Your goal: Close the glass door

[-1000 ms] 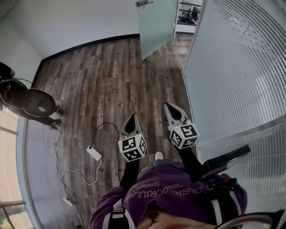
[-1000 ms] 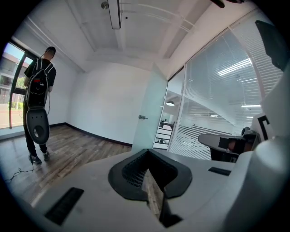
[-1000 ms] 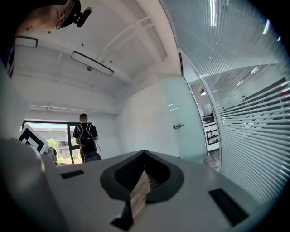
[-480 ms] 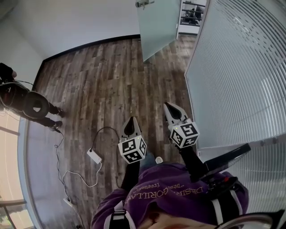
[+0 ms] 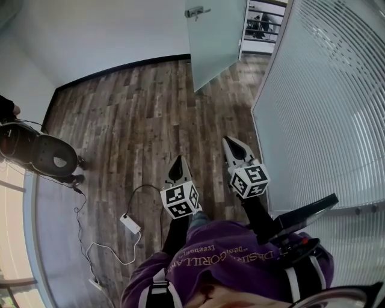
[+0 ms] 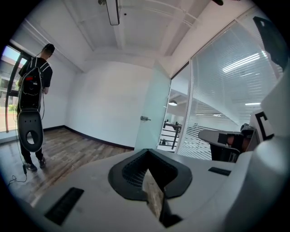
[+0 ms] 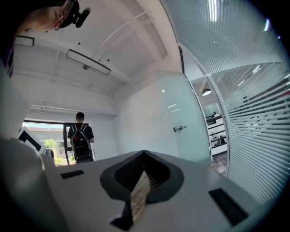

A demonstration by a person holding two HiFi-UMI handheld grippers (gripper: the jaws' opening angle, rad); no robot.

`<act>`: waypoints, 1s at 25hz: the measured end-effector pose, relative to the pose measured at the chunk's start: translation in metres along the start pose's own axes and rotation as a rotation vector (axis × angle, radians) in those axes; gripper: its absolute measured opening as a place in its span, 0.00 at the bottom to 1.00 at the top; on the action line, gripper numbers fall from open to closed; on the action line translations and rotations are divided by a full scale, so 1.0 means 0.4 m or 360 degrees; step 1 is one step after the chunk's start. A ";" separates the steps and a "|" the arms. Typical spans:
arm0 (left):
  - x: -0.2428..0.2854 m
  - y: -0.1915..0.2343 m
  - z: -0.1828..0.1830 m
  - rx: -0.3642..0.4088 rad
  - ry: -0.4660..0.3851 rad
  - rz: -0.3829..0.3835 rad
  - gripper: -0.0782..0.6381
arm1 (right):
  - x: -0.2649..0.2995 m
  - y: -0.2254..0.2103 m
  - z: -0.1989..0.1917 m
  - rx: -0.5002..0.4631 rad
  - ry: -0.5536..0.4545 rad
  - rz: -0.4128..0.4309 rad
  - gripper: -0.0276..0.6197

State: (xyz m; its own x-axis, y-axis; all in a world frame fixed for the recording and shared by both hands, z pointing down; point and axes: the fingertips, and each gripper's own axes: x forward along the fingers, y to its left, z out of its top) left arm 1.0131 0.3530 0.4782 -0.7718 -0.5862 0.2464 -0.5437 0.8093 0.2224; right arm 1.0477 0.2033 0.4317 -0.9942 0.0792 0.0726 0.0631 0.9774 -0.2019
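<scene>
Wooden floor (image 5: pixel 138 108), glass door (image 5: pixel 213 42); left gripper (image 5: pixel 178 162), right gripper (image 5: pixel 230 143): jaws together, empty.

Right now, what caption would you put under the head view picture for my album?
Left gripper and right gripper held out over the wood floor, facing the open glass door.

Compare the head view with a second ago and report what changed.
The person has stepped toward the glass door: it and its handle sit lower in the head view, and the white adapter on the floor has slid back toward the person. Nothing was gripped or released. The left gripper and right gripper stay shut, empty, held out ahead, well short of the door.
</scene>
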 end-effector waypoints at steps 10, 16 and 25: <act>0.151 0.174 0.057 -0.0042 -0.0015 0.0044 0.11 | 0.243 0.031 -0.014 -0.0017 0.0023 0.0028 0.03; 0.206 0.236 0.067 -0.0095 0.0030 0.0070 0.11 | 0.331 0.043 -0.025 -0.0020 0.0090 0.0037 0.03; 0.341 0.283 0.063 -0.0118 0.0058 0.0155 0.11 | 0.492 -0.019 -0.053 0.0000 0.0151 0.0112 0.03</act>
State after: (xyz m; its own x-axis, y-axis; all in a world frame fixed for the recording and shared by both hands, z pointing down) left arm 0.8378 0.3657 0.5131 -0.8065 -0.5072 0.3040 -0.4400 0.8582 0.2646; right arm 0.8533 0.2157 0.4680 -0.9746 0.1657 0.1505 0.1323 0.9687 -0.2099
